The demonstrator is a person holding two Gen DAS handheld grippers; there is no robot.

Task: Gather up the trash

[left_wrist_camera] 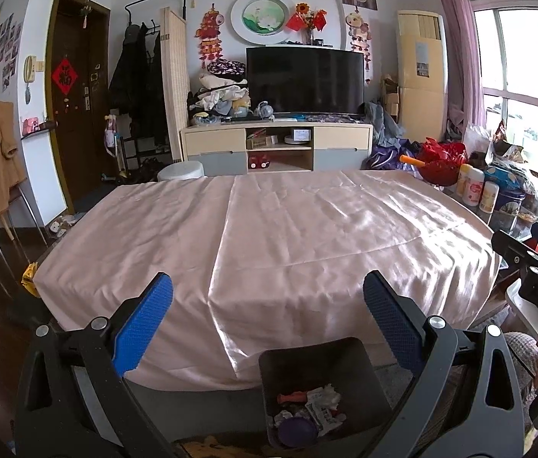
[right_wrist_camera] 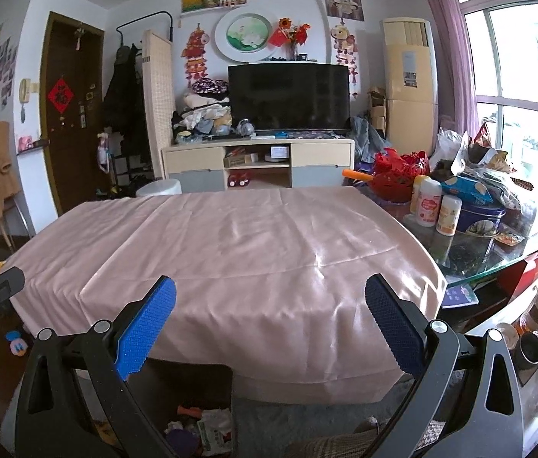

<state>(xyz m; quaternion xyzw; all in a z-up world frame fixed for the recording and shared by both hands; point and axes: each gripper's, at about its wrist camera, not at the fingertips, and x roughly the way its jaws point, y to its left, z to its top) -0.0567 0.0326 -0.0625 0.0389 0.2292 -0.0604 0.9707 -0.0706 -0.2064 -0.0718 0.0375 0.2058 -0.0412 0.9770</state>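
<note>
Pink-clothed worktop [left_wrist_camera: 269,236] lay bare, no scraps visible on it. Trash [left_wrist_camera: 309,408] sat in black bin [left_wrist_camera: 318,362] on floor at near edge. Left hand-held gripper [left_wrist_camera: 268,305] & right hand-held gripper [right_wrist_camera: 270,307] both spread apart, nothing held. Looked about done.

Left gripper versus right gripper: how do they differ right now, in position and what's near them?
The left gripper sits directly over the black trash bin; the right gripper has the bin below its left finger. The right gripper is nearer the cluttered glass table. Both are open, empty, and face the pink tablecloth.
</note>
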